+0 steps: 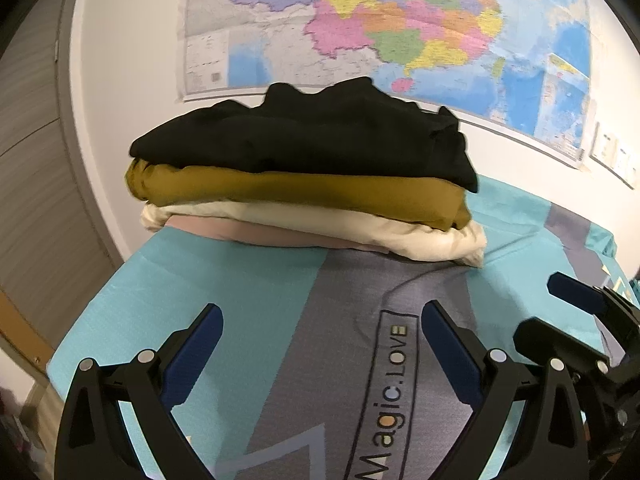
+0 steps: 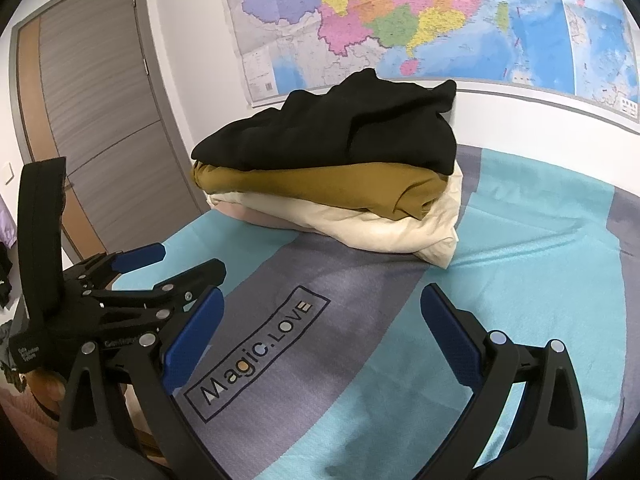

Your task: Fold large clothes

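A stack of folded clothes sits at the far side of the table: a black garment (image 1: 304,136) on top, a mustard one (image 1: 304,194) under it, a cream one (image 1: 360,228) and a pink one (image 1: 256,234) at the bottom. The stack also shows in the right wrist view, with the black garment (image 2: 340,132) on top. My left gripper (image 1: 320,320) is open and empty, low over the cloth in front of the stack. My right gripper (image 2: 320,308) is open and empty beside it. Each gripper shows in the other's view: the right (image 1: 560,308) and the left (image 2: 188,260).
The table is covered by a teal and grey cloth (image 1: 240,300) printed "Magic.LOVE" (image 2: 256,348). A large coloured map (image 1: 380,28) hangs on the white wall behind the stack. A grey door (image 2: 92,100) stands at the left.
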`<state>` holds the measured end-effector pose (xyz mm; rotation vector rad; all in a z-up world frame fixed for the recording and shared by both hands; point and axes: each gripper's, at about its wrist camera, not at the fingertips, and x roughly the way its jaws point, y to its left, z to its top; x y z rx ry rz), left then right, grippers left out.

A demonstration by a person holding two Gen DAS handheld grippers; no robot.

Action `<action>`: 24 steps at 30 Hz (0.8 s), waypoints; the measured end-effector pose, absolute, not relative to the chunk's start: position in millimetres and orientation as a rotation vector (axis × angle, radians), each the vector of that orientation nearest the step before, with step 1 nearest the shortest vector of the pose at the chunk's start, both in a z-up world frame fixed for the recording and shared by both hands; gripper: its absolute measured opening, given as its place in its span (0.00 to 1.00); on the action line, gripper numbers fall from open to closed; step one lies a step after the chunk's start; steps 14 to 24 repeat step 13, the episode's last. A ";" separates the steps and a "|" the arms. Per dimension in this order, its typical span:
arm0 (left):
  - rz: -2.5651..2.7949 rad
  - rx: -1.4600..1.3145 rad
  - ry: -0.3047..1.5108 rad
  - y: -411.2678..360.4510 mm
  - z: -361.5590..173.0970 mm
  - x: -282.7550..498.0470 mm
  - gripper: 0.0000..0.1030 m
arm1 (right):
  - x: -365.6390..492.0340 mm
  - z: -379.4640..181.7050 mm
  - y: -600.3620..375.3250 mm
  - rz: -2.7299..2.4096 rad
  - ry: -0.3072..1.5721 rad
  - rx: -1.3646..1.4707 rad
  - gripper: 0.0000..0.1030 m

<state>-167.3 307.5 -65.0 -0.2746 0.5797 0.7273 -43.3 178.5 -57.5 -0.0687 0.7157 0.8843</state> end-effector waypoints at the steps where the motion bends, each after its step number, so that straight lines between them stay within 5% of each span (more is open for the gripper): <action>1: 0.724 -0.265 0.578 305.3 -65.4 -165.7 0.93 | -42.8 -58.0 176.3 0.876 0.718 -0.065 0.94; 24: 0.723 -0.341 0.643 297.6 -77.3 -144.0 0.93 | -39.4 -62.6 141.5 0.816 0.727 -0.024 0.94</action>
